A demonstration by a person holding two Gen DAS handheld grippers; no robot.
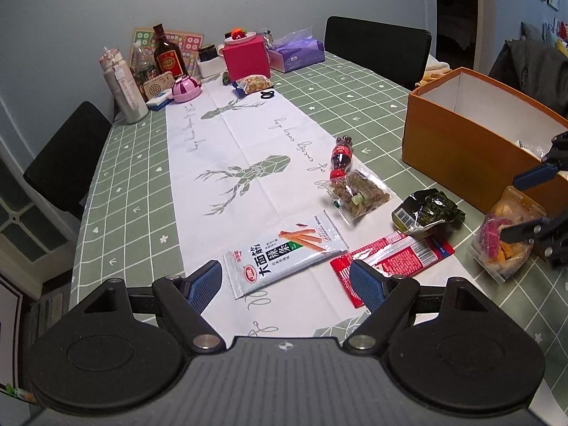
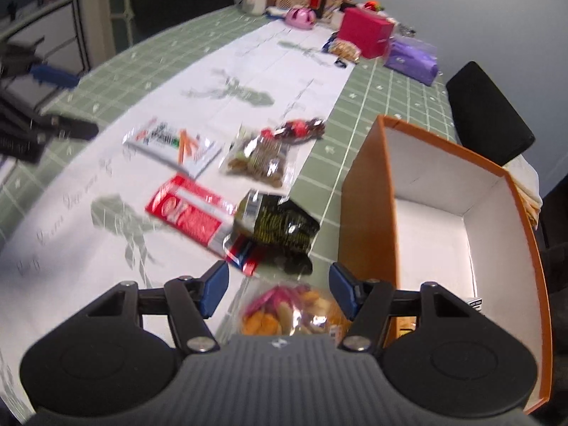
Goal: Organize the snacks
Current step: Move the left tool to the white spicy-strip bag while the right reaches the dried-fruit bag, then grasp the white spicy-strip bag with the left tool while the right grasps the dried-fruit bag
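Note:
Snacks lie on the white runner: a white spicy-strip packet [image 1: 287, 254], a red packet [image 1: 390, 257], a dark crinkled packet [image 1: 427, 211], a clear nut bag [image 1: 360, 195] and a small cola bottle [image 1: 340, 156]. A clear bag of pink and orange chips [image 1: 504, 238] lies by the orange box [image 1: 472, 135]. My left gripper [image 1: 285, 284] is open and empty, above the white packet's near end. My right gripper [image 2: 278, 289] is open, its jaws either side of the chip bag [image 2: 291, 310], beside the orange box [image 2: 369, 213]. The right wrist view is blurred.
The far end of the green-checked table [image 1: 135, 163] holds bottles, a pink box [image 1: 246, 58], a purple tissue pack [image 1: 296, 51] and another snack bag [image 1: 255, 83]. Black chairs [image 1: 376, 48] stand around the table. The box holds some items at its near end.

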